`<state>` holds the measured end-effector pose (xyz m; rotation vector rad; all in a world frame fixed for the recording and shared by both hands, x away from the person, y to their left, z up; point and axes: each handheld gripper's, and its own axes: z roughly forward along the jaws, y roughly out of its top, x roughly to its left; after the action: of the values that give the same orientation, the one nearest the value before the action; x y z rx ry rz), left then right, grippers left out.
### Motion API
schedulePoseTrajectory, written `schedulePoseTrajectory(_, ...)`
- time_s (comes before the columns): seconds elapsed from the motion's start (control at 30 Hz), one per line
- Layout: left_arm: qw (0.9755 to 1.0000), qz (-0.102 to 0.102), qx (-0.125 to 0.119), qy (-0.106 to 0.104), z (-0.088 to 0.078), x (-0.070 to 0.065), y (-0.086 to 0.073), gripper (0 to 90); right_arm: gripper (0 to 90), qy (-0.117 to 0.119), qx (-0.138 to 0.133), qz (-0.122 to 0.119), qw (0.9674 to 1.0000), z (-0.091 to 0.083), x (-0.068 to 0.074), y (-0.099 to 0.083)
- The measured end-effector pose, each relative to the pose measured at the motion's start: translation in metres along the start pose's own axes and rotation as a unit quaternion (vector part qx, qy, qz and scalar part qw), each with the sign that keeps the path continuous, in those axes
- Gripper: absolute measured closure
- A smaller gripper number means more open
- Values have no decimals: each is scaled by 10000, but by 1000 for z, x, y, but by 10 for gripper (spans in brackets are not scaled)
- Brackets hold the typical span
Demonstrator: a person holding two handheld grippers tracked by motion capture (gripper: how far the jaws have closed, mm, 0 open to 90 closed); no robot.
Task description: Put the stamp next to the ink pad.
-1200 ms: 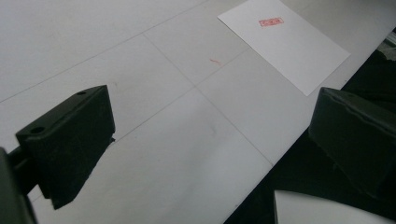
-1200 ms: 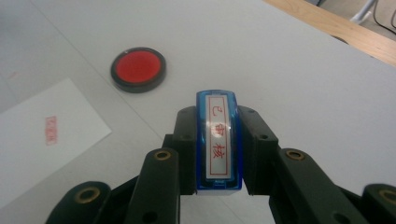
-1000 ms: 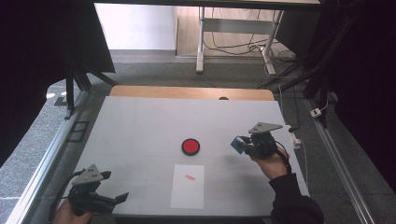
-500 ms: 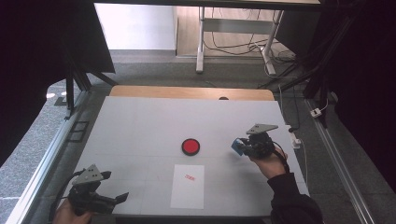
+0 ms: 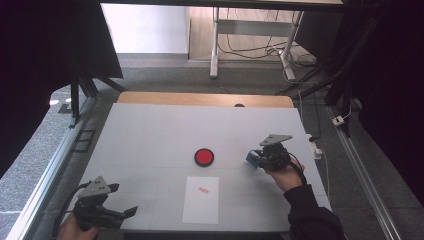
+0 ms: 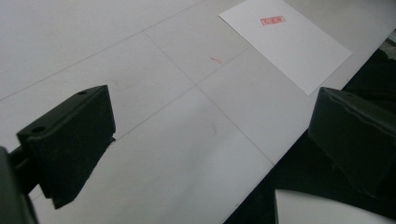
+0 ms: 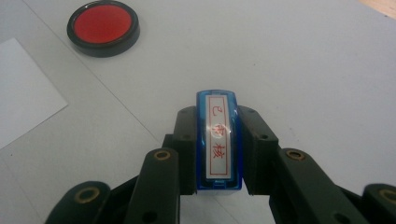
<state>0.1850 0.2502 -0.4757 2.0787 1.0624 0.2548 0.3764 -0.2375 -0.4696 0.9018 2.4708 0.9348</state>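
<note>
White tabletop point(image 5: 150, 135) spans the scene, bordered by grey floor and dark frame rails. We see a blue stamp point(image 7: 219, 140) lying lengthwise between the two black jaws of the right gripper point(image 7: 218, 154), which are clenched against its long sides; its white label with red characters faces the camera. From above, the stamp point(image 5: 251, 158) projects from the right gripper point(image 5: 260, 159) toward the table's middle, over the right half of the surface. To its left we note a round red ink pad point(image 5: 204, 156) in a black rim, and nearer the person a white sheet point(image 5: 201, 199) bearing one red imprint. At the near left corner, the left gripper point(image 5: 125, 212) has its jaws spread apart with nothing between them.
</note>
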Motion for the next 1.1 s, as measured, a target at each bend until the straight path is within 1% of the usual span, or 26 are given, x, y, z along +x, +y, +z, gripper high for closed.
schedulePoseTrajectory(0.2,10000,-1,11,-6,0,0,0,7,707,6,93,-26,10000,7,1,-1)
schedulePoseTrajectory(0.33,10000,-8,12,-12,0,0,0,7,706,6,141,-90,9999,10,2,-2)
schedulePoseTrajectory(0.5,10000,-5,25,0,0,0,0,7,705,54,242,-54,9997,16,3,-4)
schedulePoseTrajectory(0.73,10000,-6,31,1,0,0,0,8,699,61,220,-20,9997,16,3,-4)
schedulePoseTrajectory(0.83,10000,-6,32,4,1,0,0,8,665,48,228,24,9997,17,3,-4)
schedulePoseTrajectory(1.0,10000,-15,32,10,1,0,0,9,624,96,201,143,9997,17,3,-4)
schedulePoseTrajectory(1.1,10000,-16,32,1,1,0,0,9,604,118,193,160,9996,17,3,-3)
